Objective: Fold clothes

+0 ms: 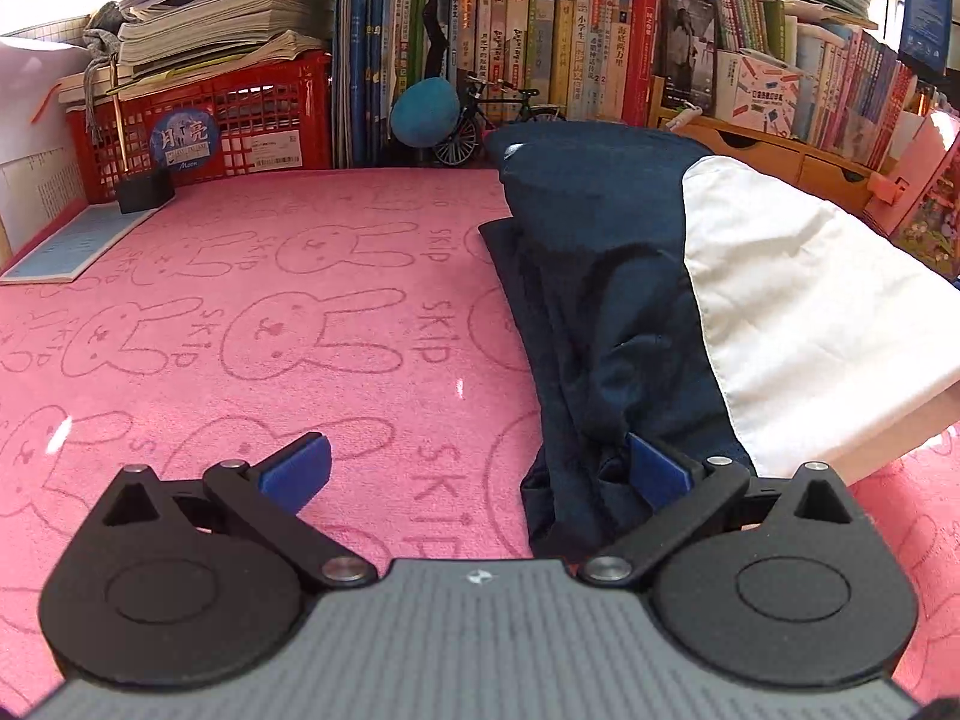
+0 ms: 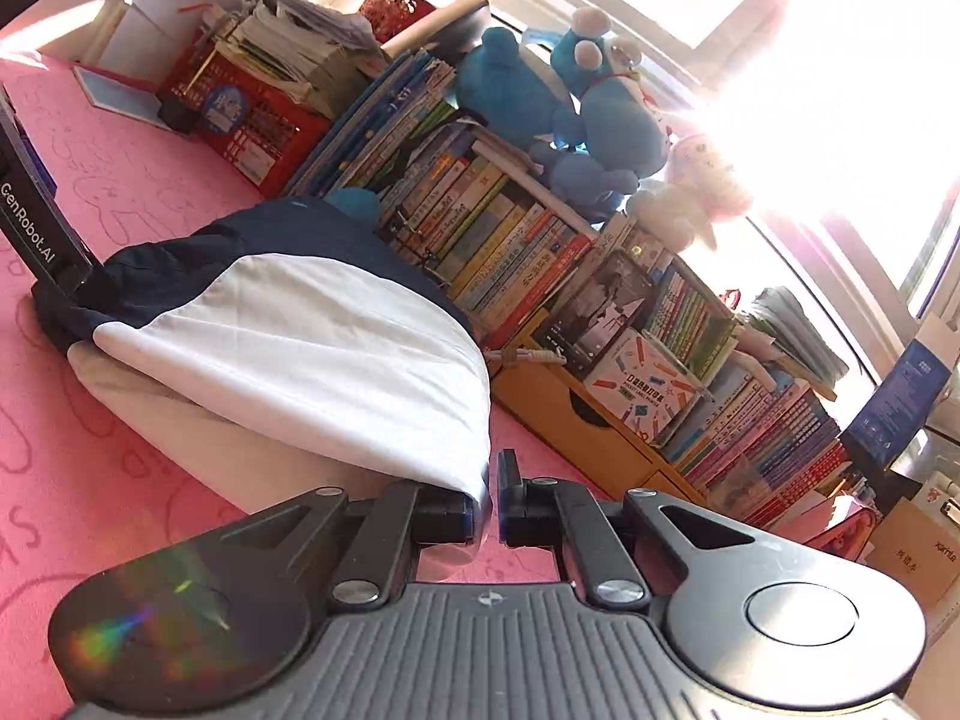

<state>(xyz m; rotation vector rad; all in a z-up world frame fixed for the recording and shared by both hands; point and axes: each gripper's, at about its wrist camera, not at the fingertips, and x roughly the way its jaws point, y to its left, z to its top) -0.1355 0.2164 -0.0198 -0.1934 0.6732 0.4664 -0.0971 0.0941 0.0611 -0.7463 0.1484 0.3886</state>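
Observation:
A navy and white garment (image 1: 600,300) lies folded over on the pink rabbit-print mat (image 1: 270,312), its white panel (image 1: 810,312) lifted at the right. My left gripper (image 1: 477,471) is open wide and low over the mat. Its right pad (image 1: 657,471) rests against the navy edge and its left pad (image 1: 297,471) is over bare mat. In the right wrist view my right gripper (image 2: 489,498) is shut on the near edge of the white panel (image 2: 312,348), which it holds raised. The left gripper's body (image 2: 42,240) shows at the garment's far navy end.
A red crate (image 1: 204,126) under stacked papers, a row of books (image 1: 570,54), a toy bicycle (image 1: 498,114) and wooden drawers (image 1: 780,150) line the back of the mat. A blue pad (image 1: 66,240) lies at the left. Blue plush toys (image 2: 576,108) top the books.

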